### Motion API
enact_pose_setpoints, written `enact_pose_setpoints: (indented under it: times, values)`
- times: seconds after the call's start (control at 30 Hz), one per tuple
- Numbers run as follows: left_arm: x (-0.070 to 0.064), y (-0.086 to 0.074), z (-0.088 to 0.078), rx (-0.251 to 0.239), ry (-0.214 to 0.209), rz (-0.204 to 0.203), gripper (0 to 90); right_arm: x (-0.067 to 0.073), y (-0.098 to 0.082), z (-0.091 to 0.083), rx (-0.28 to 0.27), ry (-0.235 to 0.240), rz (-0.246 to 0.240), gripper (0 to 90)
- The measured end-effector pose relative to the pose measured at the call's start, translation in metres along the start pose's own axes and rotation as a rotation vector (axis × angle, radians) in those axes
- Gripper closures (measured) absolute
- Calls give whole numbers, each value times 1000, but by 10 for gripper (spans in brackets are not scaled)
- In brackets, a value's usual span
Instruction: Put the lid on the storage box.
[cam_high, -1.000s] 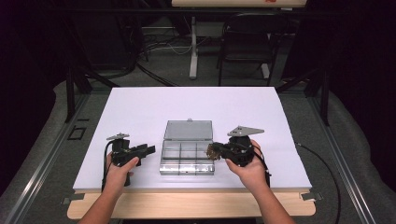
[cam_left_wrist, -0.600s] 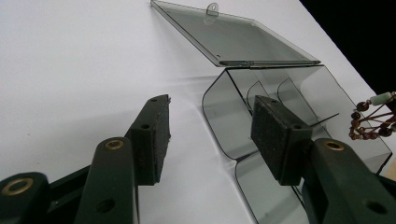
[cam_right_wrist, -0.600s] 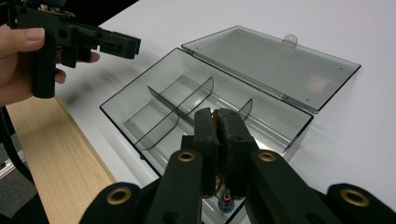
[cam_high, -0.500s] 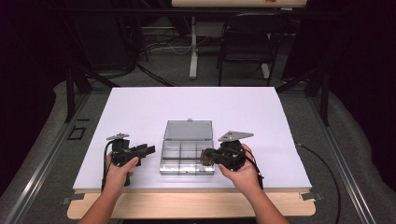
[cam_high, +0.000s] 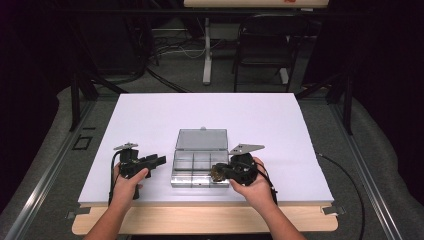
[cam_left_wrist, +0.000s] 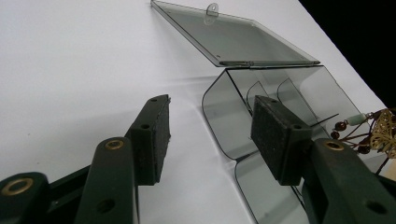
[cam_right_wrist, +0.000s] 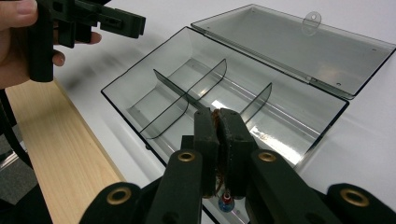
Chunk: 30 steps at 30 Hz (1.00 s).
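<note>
Near the bench's (cam_high: 150, 115) front edge, the left gripper (cam_high: 159, 161) hovers with jaws spread wide and empty, beside the open plastic box (cam_high: 199, 163). At the box's right front corner, the right gripper (cam_high: 216, 172) pinches a beaded trinket (cam_left_wrist: 373, 130), mostly hidden between its pads (cam_right_wrist: 233, 140); its shape is hard to make out.

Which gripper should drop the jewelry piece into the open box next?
Right. The right gripper is already shut on the beaded jewelry piece and sits over the compartment box. The left gripper is open and empty, on the white table beside the box.
</note>
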<state>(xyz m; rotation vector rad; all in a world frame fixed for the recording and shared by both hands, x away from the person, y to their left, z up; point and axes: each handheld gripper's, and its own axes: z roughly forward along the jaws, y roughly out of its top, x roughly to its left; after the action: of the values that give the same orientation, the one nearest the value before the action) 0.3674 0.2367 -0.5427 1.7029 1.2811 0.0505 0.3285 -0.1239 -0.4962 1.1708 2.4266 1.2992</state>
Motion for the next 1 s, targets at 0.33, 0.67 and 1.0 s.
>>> enact_pose_setpoints:
  times: [0.33, 0.67, 1.0]
  values:
    - [0, 0, 0, -2, -1, 0, 474, -4, -5, 8, 18, 5, 26, 863]
    - [0, 0, 0, -4, -1, 0, 474, -10, -11, 15, 27, -15, 46, 862]
    - [0, 0, 0, -4, 0, 0, 474, -13, -14, 19, 45, -29, 52, 862]
